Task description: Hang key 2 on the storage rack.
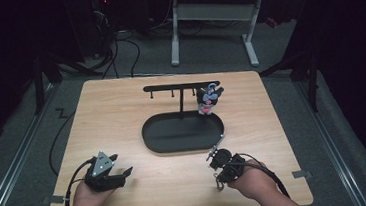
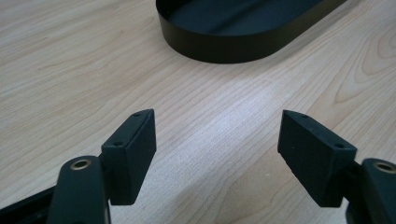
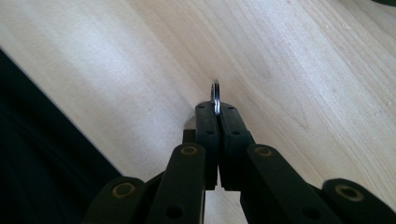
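While your right gripper [image 3: 216, 112] pinches a metal key ring [image 3: 215, 92], the left gripper [image 2: 217, 144] waits with fingers wide.
Beyond lies the black oval tray [image 1: 150, 136]; its hook stand [image 1: 179, 88] carries one charm [image 1: 207, 100], so hanging probably comes next and needs careful alignment.

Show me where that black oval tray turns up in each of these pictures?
High view: the black oval tray sits mid-table, at the foot of a black stand.
Left gripper view: its rounded end is at top centre, beyond the open left claw.
Right gripper view: a dark sliver in the top right corner may be its rim; too little to tell.
Shared landmark: the pale wooden table.
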### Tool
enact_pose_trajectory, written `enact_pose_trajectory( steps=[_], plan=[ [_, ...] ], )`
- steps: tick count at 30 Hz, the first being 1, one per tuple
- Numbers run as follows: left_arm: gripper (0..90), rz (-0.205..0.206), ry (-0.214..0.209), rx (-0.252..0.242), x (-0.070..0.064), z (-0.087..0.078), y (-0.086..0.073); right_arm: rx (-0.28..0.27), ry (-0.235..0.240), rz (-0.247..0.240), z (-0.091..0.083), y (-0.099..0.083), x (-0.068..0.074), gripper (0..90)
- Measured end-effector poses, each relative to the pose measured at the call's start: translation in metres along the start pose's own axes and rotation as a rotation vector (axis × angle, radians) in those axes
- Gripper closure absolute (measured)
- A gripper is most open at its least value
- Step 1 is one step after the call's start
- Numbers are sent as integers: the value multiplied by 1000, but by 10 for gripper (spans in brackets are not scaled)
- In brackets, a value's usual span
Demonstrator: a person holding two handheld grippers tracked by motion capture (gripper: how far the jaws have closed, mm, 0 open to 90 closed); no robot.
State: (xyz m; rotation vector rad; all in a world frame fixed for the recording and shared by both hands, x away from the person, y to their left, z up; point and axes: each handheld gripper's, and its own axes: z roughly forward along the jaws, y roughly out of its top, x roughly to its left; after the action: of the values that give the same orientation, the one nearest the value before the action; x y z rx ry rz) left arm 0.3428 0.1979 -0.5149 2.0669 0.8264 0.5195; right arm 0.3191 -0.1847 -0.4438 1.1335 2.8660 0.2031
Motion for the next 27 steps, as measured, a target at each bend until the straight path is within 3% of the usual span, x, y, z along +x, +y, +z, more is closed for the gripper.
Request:
enact_pose_trajectory(
  steps=[9, 13, 19, 22, 27],
  plan=[
    [285, -6, -8, -3, -1, 2, 0, -40, -4, 4, -18, -7, 2, 891],
    [285, 10, -12, 0, -3, 4, 1, -52, -1, -4, -31, -5, 1, 891],
    [283, 9, -17, -15, -3, 4, 2, -61, -14, 35, -48, -7, -9, 891],
    [283, 36, -10, -19, -4, 2, 3, -65, -17, 42, -51, -9, -11, 891],
    [283, 8, -34, -25, -4, 5, 3, -73, 12, 56, -53, -7, -14, 891]
  ],
)
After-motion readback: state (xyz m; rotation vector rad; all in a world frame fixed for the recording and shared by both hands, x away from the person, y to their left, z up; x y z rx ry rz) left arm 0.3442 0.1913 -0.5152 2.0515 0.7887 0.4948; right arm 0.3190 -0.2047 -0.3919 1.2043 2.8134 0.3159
